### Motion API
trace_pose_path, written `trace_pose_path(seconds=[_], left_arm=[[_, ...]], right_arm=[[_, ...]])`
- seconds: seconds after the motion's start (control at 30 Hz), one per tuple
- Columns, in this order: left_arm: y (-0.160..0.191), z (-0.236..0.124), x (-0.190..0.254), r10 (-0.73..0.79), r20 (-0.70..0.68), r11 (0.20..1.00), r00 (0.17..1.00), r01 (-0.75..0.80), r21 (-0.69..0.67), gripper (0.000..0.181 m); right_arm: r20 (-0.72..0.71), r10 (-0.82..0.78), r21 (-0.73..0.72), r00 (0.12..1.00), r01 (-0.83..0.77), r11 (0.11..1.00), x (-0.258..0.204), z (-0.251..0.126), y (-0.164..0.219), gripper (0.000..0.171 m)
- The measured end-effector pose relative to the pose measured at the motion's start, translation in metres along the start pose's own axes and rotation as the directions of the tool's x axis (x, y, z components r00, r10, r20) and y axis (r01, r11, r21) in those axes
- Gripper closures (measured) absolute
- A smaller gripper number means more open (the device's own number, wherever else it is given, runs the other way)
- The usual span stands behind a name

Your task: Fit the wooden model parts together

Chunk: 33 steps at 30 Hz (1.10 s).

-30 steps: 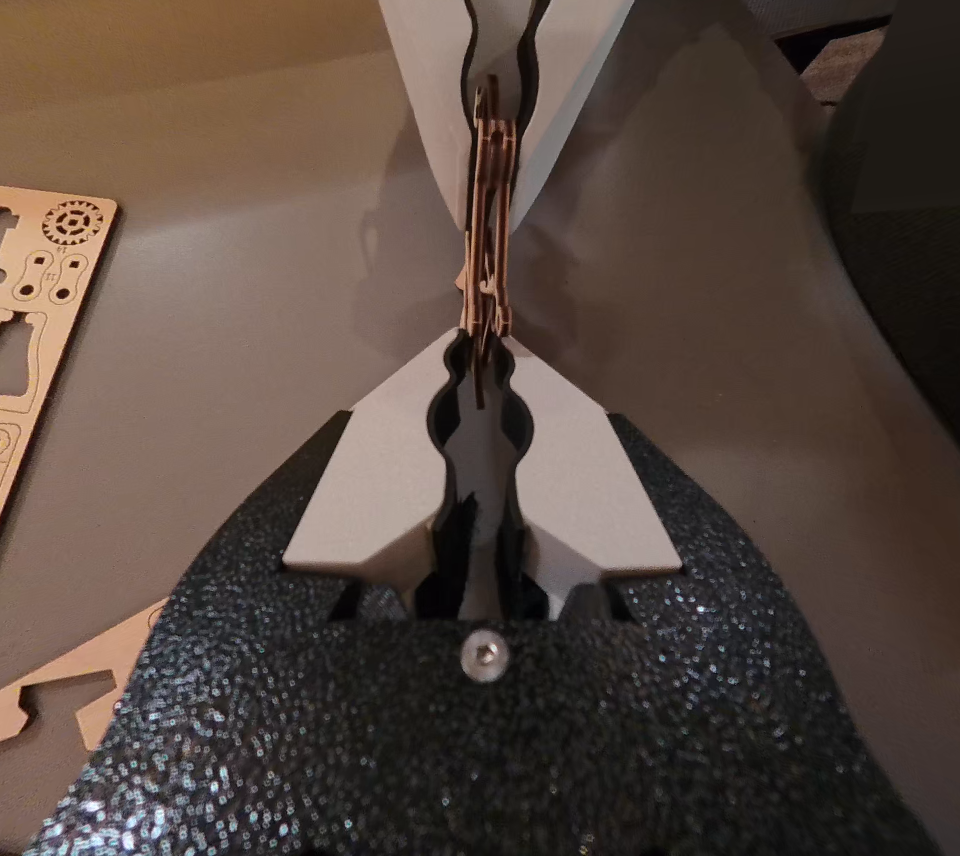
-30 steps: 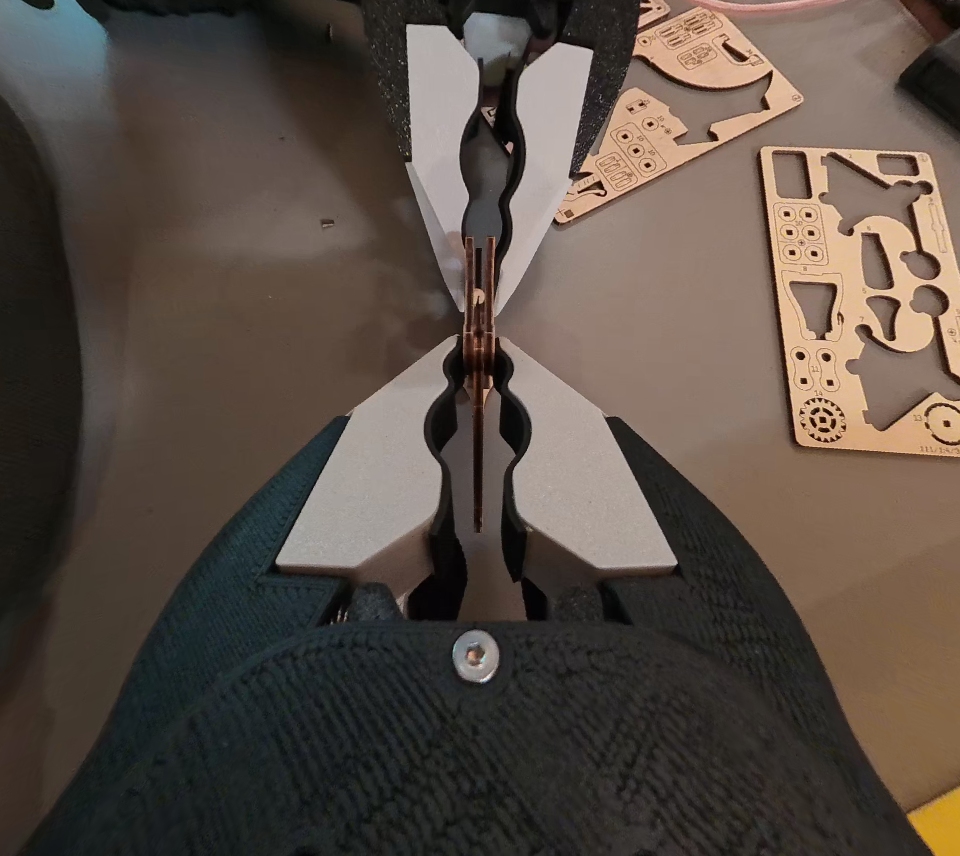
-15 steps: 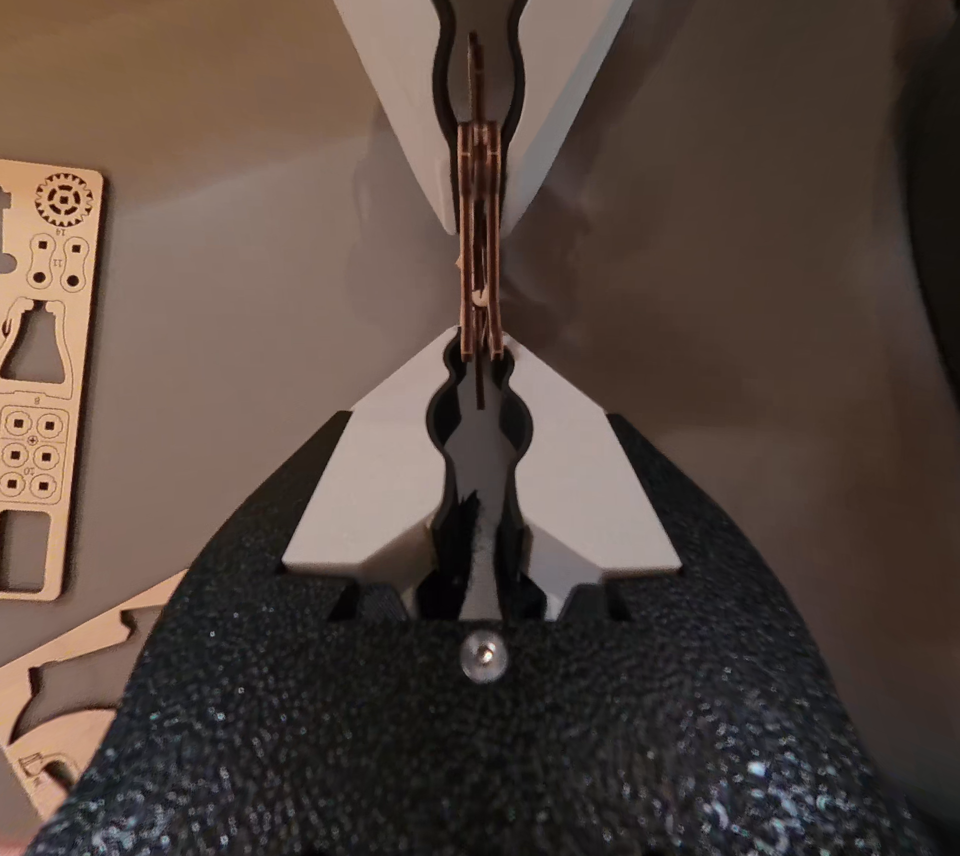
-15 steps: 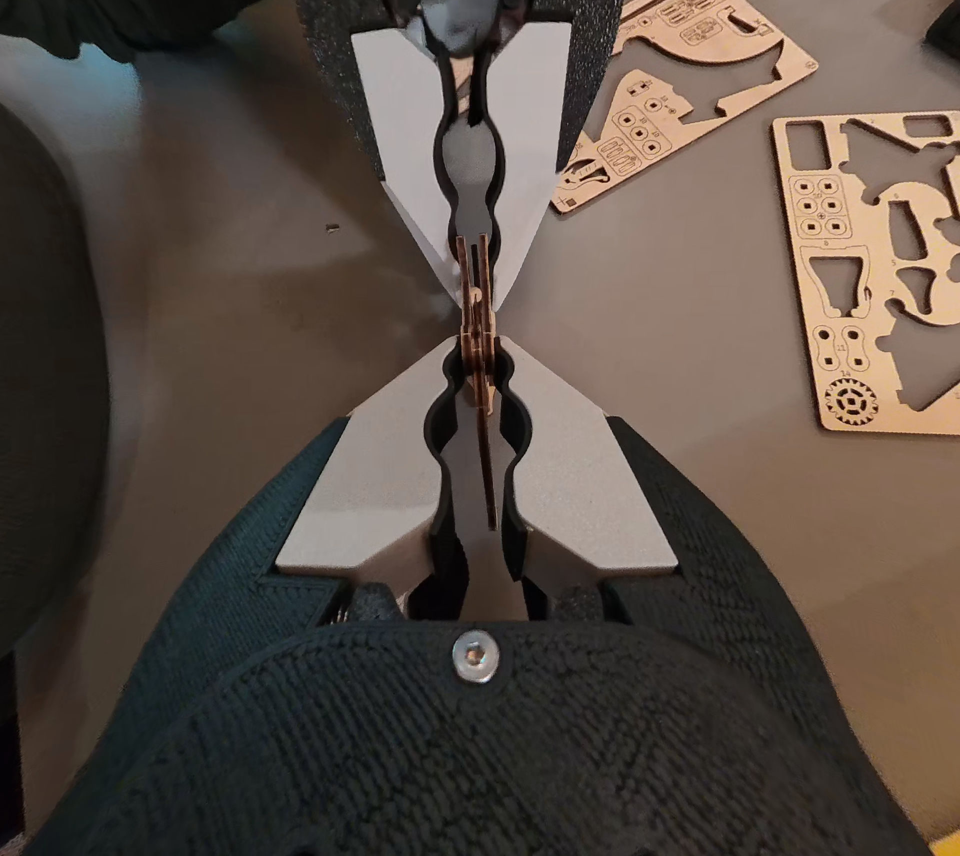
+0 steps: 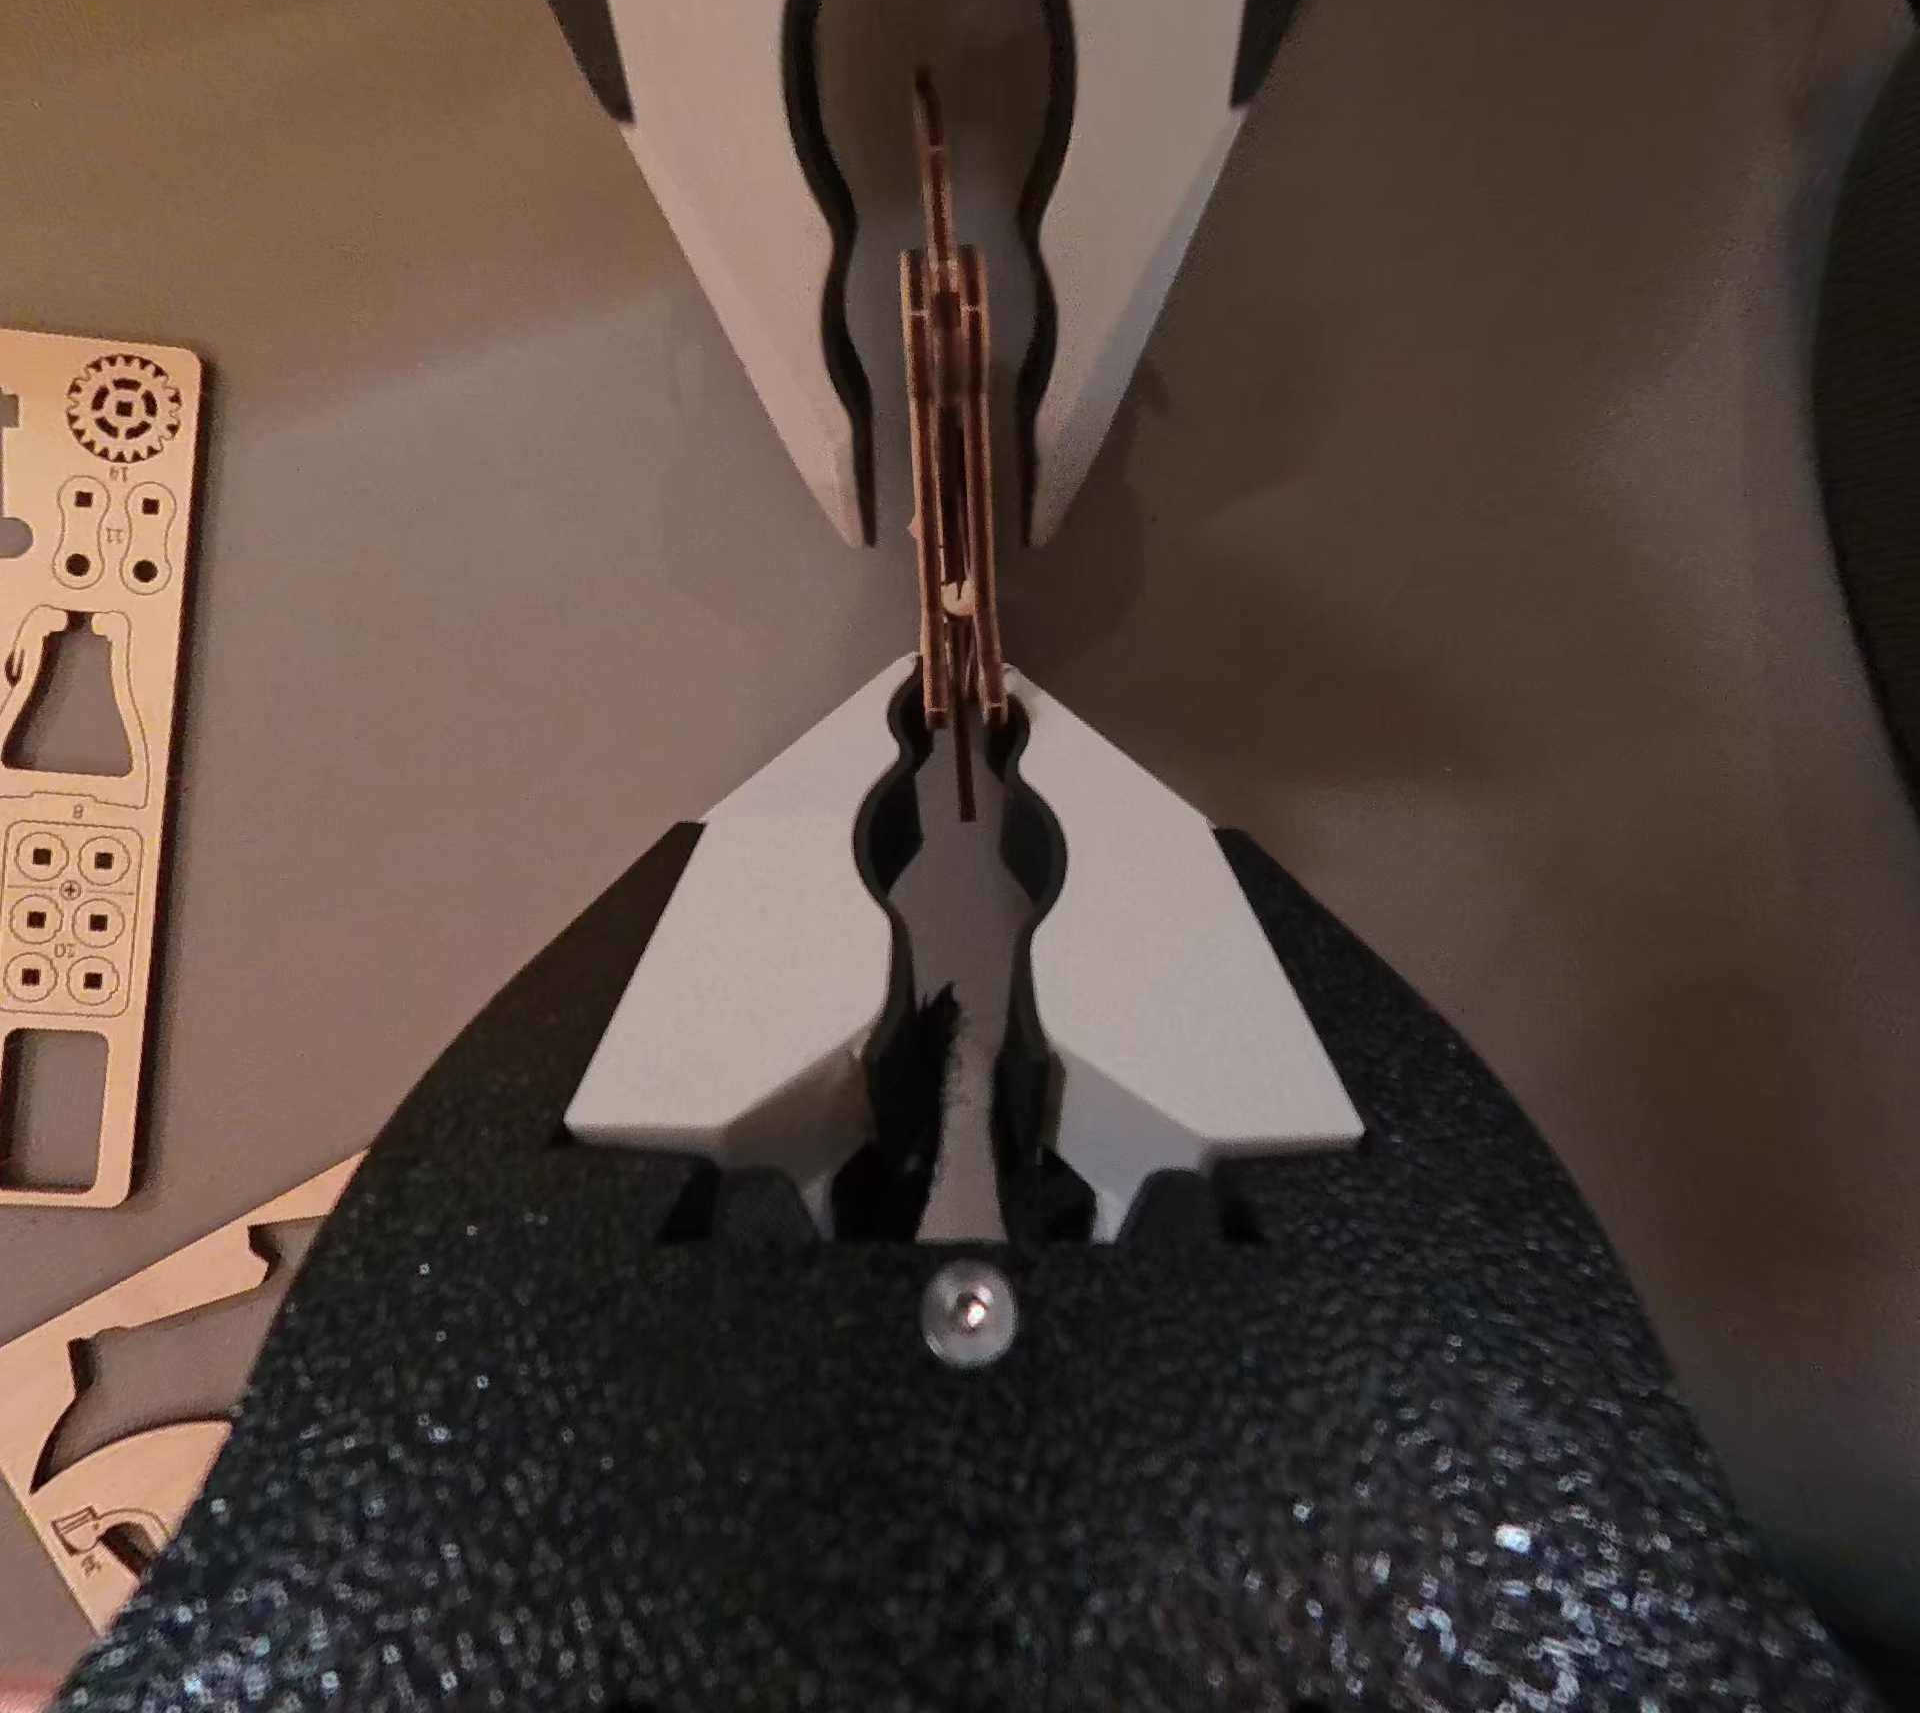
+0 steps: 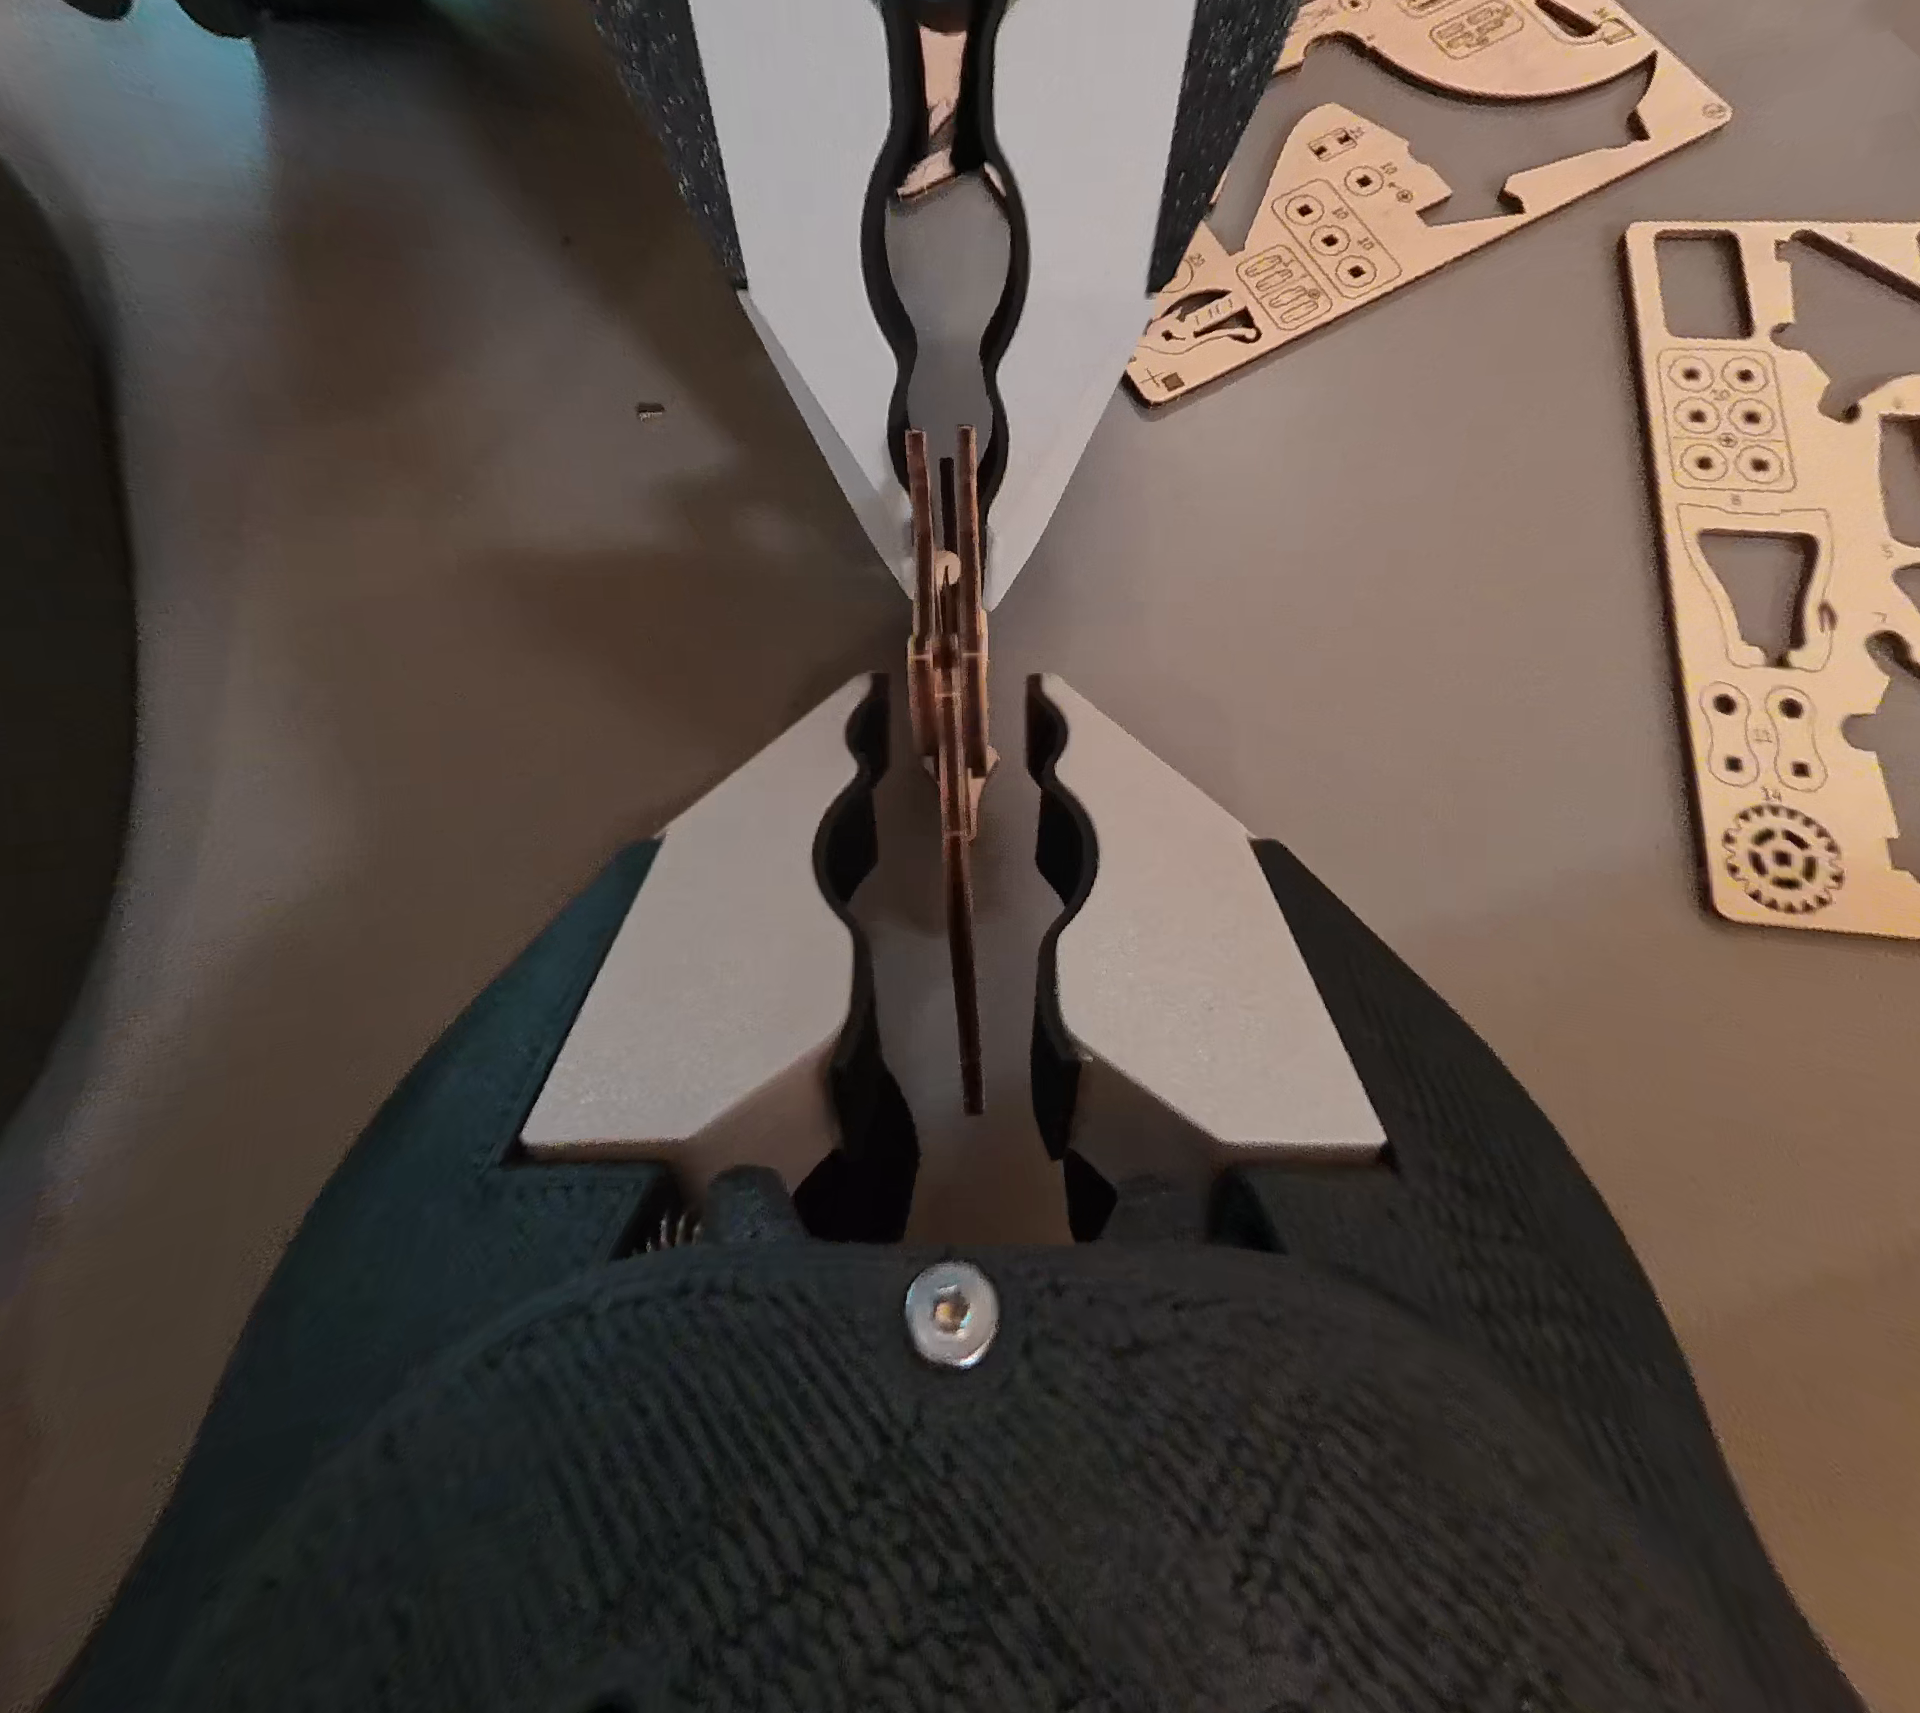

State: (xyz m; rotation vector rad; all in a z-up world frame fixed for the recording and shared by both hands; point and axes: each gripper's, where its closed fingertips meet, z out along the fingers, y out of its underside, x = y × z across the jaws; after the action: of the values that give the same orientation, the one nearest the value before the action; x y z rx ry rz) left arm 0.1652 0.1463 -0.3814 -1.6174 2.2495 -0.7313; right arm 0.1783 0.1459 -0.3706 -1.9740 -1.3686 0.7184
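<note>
**Wooden assembly gripped at one end only**

The wooden model assembly [image 5: 954,479] is held edge-on above the grey table [image 5: 1455,520], pinched by the closed tips of the left gripper [image 5: 961,699]. The right gripper [image 6: 956,697] is spread around the other end, apparently without contact. Punched wooden part sheets [image 6: 1787,583] lie flat nearby.

Two claws [image 6: 956,687] [image 6: 948,562], one wooden model [image 6: 948,676], three sheets [image 6: 1787,583].
</note>
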Motion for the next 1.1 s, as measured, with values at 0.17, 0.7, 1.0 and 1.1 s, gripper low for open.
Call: trace_pose_path(seconds=[0.17,0.7,1.0,1.1], left_arm=[[0.0,0.0,0.0,0.0,0.005,1.0,1.0,-0.001,0.009,0.175],[0.0,0.0,0.0,-0.016,0.007,0.999,1.0,0.016,0.028,0.175],[-0.001,-0.001,0.005,-0.091,-0.003,0.992,0.996,0.091,0.084,0.164],[0.0,-0.005,0.01,-0.097,-0.056,0.988,0.994,0.103,0.113,0.149]], right_arm=[[0.01,-0.022,-0.034,1.0,0.022,0.999,-0.001,0.013,0.009,0.162],[0.006,-0.024,-0.024,1.0,0.024,0.999,0.0,0.013,0.009,0.163],[0.009,-0.043,-0.023,0.999,0.043,0.999,-0.003,0.015,0.008,0.163],[0.015,-0.037,-0.02,0.999,0.037,0.999,-0.003,0.015,0.008,0.164]])
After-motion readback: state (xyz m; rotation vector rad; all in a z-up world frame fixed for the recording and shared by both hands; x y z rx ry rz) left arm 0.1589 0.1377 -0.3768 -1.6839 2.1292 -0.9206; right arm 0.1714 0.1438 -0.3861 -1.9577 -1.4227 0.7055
